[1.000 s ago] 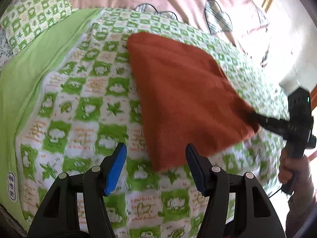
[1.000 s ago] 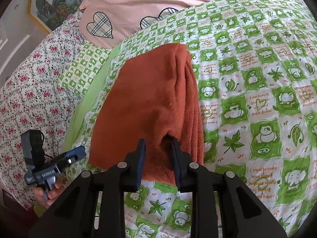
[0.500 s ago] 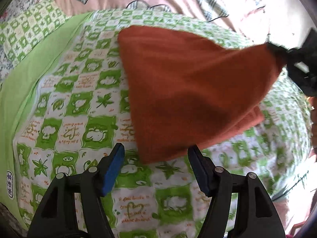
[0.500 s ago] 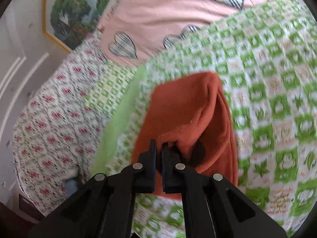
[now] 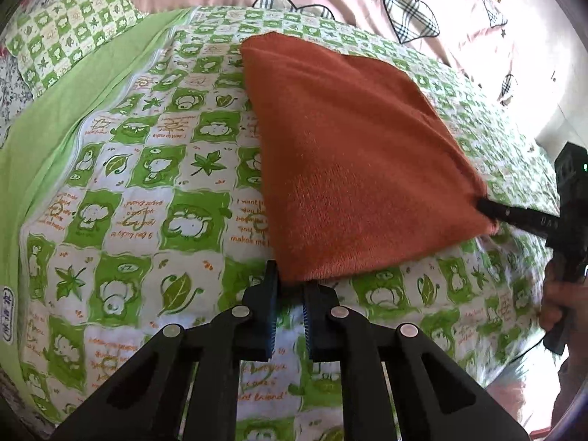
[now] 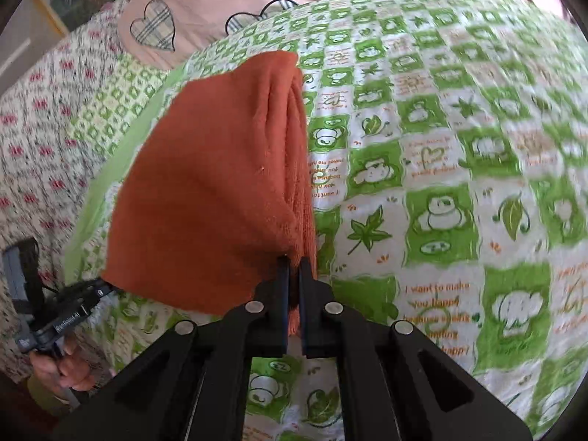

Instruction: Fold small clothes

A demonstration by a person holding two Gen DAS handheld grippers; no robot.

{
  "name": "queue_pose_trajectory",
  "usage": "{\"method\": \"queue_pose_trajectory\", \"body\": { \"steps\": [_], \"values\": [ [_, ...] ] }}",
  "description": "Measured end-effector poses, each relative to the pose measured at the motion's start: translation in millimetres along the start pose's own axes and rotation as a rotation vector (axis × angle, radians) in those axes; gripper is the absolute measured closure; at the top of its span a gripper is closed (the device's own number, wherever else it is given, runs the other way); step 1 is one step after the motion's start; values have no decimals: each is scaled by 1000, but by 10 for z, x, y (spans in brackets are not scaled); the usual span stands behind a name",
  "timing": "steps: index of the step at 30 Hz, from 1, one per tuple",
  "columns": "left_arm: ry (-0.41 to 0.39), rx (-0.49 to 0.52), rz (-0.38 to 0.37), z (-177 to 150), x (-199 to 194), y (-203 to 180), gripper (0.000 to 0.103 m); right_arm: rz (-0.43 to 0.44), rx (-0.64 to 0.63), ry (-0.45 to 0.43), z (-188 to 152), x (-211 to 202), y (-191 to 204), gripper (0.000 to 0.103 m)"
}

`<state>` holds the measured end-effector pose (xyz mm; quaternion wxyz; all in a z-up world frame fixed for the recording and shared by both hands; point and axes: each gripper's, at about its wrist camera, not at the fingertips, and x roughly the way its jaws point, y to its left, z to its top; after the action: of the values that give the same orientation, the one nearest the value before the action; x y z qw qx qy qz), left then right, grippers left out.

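While orange cloth (image 5: 352, 169) lies on quilt (image 5: 147, 169) | left gripper (image 5: 290, 286) closing on near corner | right gripper (image 6: 292, 261) pinching other corner

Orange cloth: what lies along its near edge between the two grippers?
Only the orange cloth itself, lying on the green checked bedspread. The closing left gripper pinches one near corner, the right gripper the other. The left wrist view shows it.

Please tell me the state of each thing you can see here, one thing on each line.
Orange cloth: folded, lying on the bed, near corners pinched.
Left hand-held gripper: jaws closing on the cloth's near corner.
Right hand-held gripper: shut on the other near corner.
Green checked bedspread: spread flat under the cloth.
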<state>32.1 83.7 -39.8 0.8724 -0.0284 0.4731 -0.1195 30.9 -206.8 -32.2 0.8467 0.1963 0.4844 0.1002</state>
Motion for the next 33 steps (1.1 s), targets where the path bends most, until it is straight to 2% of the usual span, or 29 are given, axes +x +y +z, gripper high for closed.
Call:
{"method": "queue_pose_trajectory", "body": {
  "steps": [1,5,7,9,13,18,20,21,22,25,29,32,33],
  "values": [
    [3,0,-8,-3,-49,24,90,-1,3,-7,13,-41,-12,90],
    [-26,12,-56,-31,-296,57,89,2,16,-72,134,-303,25,79],
    [-57,23,-89,20,-400,34,88,11,10,-111,263,-348,89,62],
    [-83,30,-141,96,-451,-9,87,33,7,-124,395,-294,142,55],
    [-111,54,-186,235,-364,-136,83,-22,-47,-141,734,-21,287,55],
    [-58,59,-191,294,-52,-213,83,-47,-73,-57,1071,468,284,55],
    [-38,55,-195,291,46,-206,84,12,-84,21,1146,664,276,70],
    [-29,54,-199,284,85,-206,84,-8,-114,38,1174,727,301,83],
    [-23,56,-199,278,111,-201,85,-36,-150,31,1210,743,315,88],
    [5,71,-191,240,216,-223,86,-61,-125,7,1315,746,192,90],
    [-2,79,-182,232,231,-248,85,-75,-131,18,1300,836,162,90],
    [2,65,-197,233,212,-218,84,-78,-90,-24,1294,657,134,88],
    [2,63,-198,229,207,-211,84,-107,-78,-57,1262,504,159,88]
  ]
}}
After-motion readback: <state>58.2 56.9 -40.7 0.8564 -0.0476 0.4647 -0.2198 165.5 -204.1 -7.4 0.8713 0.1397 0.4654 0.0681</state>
